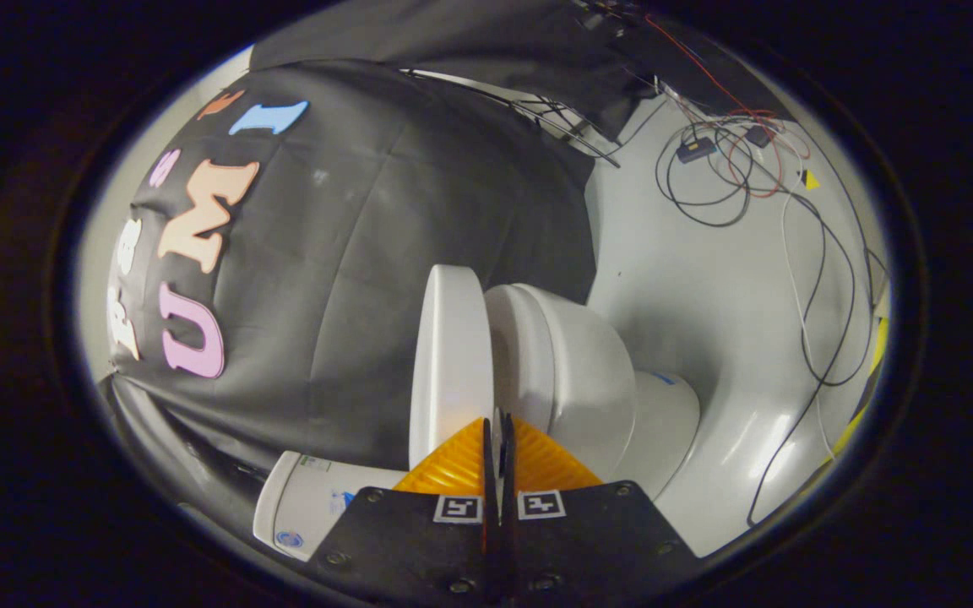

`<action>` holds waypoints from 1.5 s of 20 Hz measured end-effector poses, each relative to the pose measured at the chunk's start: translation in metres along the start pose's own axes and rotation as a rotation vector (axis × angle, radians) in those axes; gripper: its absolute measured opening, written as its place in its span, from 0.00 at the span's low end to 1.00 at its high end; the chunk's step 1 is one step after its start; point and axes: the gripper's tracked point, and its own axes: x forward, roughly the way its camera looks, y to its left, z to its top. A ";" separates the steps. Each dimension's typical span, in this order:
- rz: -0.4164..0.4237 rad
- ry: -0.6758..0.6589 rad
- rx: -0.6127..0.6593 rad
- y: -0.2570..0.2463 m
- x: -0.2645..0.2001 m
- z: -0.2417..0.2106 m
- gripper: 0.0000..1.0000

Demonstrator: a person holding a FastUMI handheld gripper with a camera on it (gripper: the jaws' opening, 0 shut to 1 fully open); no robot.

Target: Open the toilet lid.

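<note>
- White plastic toilet lid point(450, 363) stands raised off the bowl, seen edge-on just ahead of the fingertips; camera is rolled, so the whole toilet point(588, 380) reads as lying on its side; lid appears well apart from the seat point(524, 355) along its free edge, with a dark gap between them
- Gripper point(499, 431) jaws look closed, pads nearly meeting with only a thin slit between; whether the lid's rim is pinched in that slit I cannot tell, since the pads cover the contact zone
- Judgement: task seems far along, lid near its open position; cistern point(309, 507) sits beside the fingers, on the lid's back side
- Risk 1: if the lid has not passed its balance point, letting go could drop it back onto the seat; cause, release too early
- Risk 2: pushing on too hard could knock the lid against the cistern; cause, too much force near end of travel
- Risk 3: a thin smooth rim may slip out of closed pads; cause, shallow bite and a changing angle as the lid swings on its hinge
- Further out: loose cables point(731, 169) lie on the pale floor point(706, 279) beyond the bowl, well apart from the fingers; low snag risk here
</note>
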 end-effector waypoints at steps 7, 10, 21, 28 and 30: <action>-0.012 -0.059 -0.071 0.040 -0.013 0.004 0.01; -0.026 -0.073 -0.099 0.051 -0.019 0.004 0.01; -0.020 -0.112 -0.221 0.099 -0.036 -0.001 0.01; -0.025 -0.132 -0.293 0.121 -0.043 -0.006 0.01; -0.026 -0.138 -0.339 0.130 -0.046 -0.009 0.01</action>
